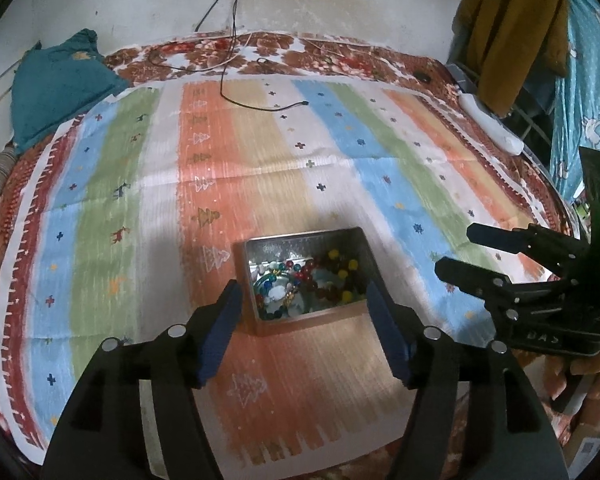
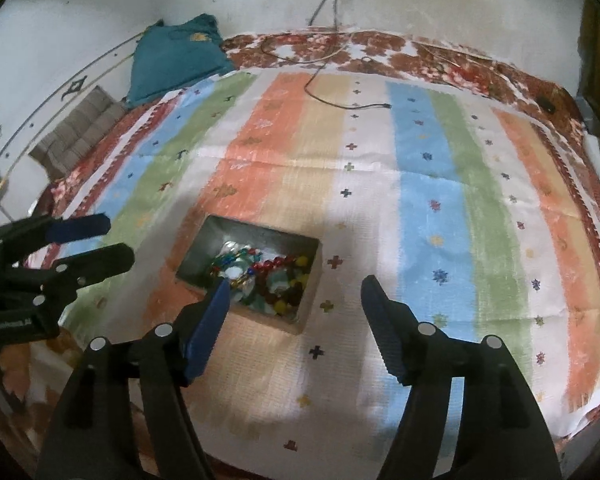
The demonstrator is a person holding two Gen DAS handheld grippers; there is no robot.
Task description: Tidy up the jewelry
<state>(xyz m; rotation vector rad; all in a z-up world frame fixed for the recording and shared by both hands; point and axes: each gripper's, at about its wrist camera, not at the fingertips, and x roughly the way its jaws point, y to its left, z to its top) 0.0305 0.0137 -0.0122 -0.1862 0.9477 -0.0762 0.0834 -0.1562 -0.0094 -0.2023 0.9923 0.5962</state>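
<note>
A small rectangular metal box (image 1: 300, 246) (image 2: 220, 236) lies open on the striped cloth. It holds a tangle of coloured bead jewelry (image 1: 324, 276) (image 2: 272, 276) in red, yellow, blue and green. My left gripper (image 1: 302, 286) (image 2: 120, 240) hangs open above the box's near side, its blue pads framing the box without touching it. My right gripper (image 2: 294, 282) (image 1: 454, 250) is also open, just right of the box, with its left finger (image 2: 208, 320) over the box's near corner. Neither gripper holds anything.
The striped cloth (image 1: 340, 168) covers a bed with a red patterned sheet. A teal cushion (image 1: 56, 84) lies at the back left. A black cable (image 1: 260, 106) trails across the far side and a white object (image 1: 492, 124) lies at the right edge. Clothes (image 1: 512, 32) hang at the far right.
</note>
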